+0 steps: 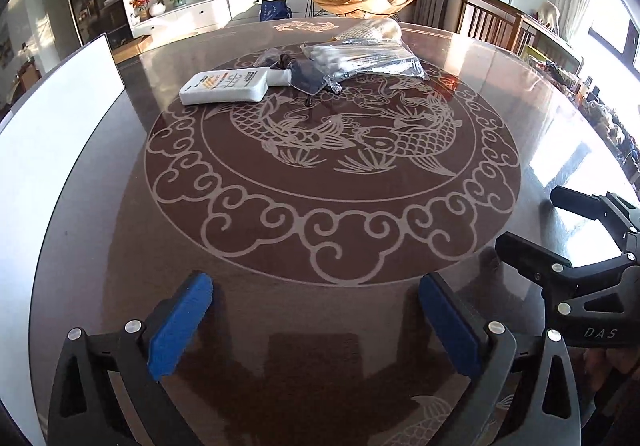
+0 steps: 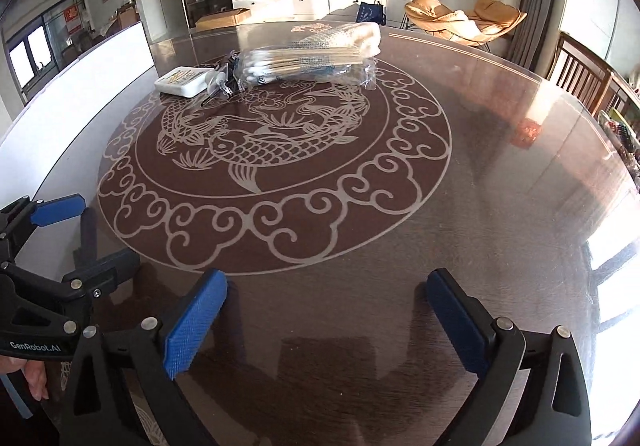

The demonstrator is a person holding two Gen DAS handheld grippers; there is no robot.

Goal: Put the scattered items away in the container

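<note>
A white flat bottle point(image 1: 226, 85) point(image 2: 182, 80) lies on the far part of the round table. Beside it lie a small dark item in clear wrap point(image 1: 308, 78) point(image 2: 222, 82), a clear bag of cotton swabs point(image 1: 362, 60) point(image 2: 304, 66) and a cream cloth pouch point(image 1: 378, 29) point(image 2: 344, 32) behind. A white container wall point(image 1: 52, 126) point(image 2: 88, 62) stands at the table's left. My left gripper point(image 1: 316, 300) point(image 2: 80, 230) is open and empty over the near table. My right gripper point(image 2: 326, 296) point(image 1: 532, 218) is open and empty beside it.
The glass-topped table point(image 1: 320, 206) point(image 2: 480, 206) carries a carp and cloud pattern. Wooden chairs point(image 1: 496, 24) point(image 2: 580, 74) stand at its far right. A cluttered shelf point(image 1: 580, 86) lies at the right edge. A TV unit and an orange lounge chair point(image 2: 464, 20) are beyond.
</note>
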